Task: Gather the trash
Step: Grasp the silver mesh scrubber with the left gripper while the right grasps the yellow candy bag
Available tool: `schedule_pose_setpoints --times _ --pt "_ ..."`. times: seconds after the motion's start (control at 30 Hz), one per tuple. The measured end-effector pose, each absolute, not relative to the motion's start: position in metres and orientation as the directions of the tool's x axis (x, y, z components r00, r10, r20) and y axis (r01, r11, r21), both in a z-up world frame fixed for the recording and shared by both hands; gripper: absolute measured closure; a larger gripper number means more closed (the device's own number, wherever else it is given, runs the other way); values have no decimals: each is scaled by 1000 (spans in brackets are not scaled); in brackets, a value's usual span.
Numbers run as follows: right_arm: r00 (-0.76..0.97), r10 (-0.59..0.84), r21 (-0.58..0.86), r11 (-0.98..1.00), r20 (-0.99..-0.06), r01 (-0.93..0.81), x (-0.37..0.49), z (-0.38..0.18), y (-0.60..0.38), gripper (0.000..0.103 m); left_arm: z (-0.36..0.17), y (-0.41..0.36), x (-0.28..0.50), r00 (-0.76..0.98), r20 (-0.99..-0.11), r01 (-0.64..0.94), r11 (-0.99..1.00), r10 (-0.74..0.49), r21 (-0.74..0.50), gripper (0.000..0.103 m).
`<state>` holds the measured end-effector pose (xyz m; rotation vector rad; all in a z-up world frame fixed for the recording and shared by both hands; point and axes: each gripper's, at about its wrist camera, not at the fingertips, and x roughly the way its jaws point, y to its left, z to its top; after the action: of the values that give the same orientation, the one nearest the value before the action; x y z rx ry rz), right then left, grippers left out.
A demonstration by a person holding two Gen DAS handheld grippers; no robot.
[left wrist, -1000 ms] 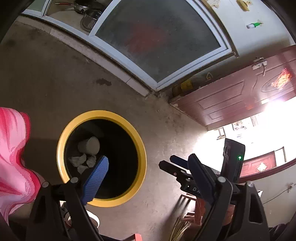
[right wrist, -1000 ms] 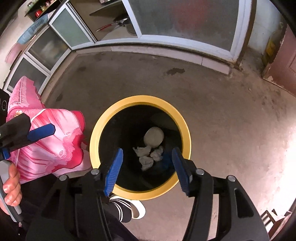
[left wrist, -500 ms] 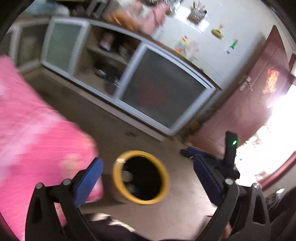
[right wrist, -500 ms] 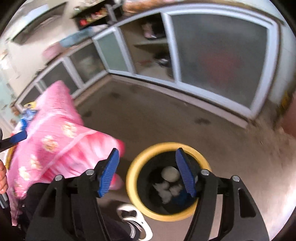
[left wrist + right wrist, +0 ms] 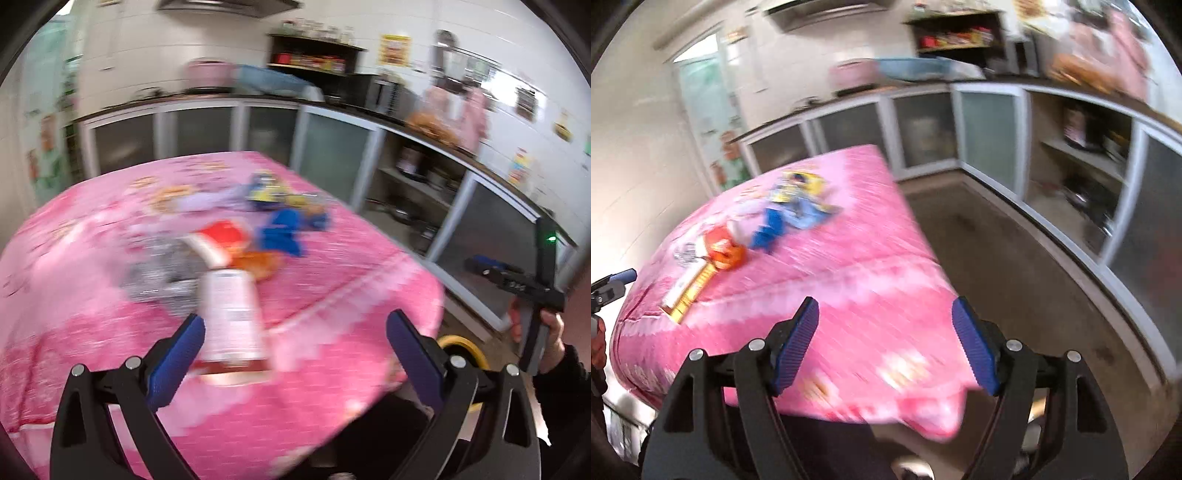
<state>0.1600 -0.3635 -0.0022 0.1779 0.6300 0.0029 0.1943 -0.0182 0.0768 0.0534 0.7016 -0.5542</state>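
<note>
Both grippers, left (image 5: 295, 345) and right (image 5: 884, 341), face the pink tabletop (image 5: 332, 266) with fingers spread and empty. Trash (image 5: 229, 254) lies in a blurred heap mid-tabletop; the bin (image 5: 463, 349) sits below its right edge. This looks like reaching for another piece: the white carton (image 5: 231, 317) is nearest the left fingers.

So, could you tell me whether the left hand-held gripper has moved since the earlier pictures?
Yes: the left hand-held gripper has swung up from over the yellow-rimmed bin toward the pink table.

desk (image 5: 314, 295) in front, trash pile (image 5: 236, 236) sitting on top toward the middle | bin (image 5: 463, 347) on the floor just past the desk's right corner | cabinets (image 5: 332, 155) along the wall behind
</note>
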Motion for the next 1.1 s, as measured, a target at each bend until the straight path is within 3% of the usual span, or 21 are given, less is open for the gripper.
schedule_pose_setpoints --times 0.33,0.73,1.1 --pt "766 105 93 994 -634 -60 280 4 -287 27 73 36 261 656 -669 333 929 -351 -160 8" --pt "725 99 46 995 -681 -93 355 14 -269 27 40 36 334 575 -757 307 940 -310 -151 8" --pt "601 89 16 992 -795 -126 428 -8 -254 27 8 32 361 468 -838 311 940 -281 -141 8"
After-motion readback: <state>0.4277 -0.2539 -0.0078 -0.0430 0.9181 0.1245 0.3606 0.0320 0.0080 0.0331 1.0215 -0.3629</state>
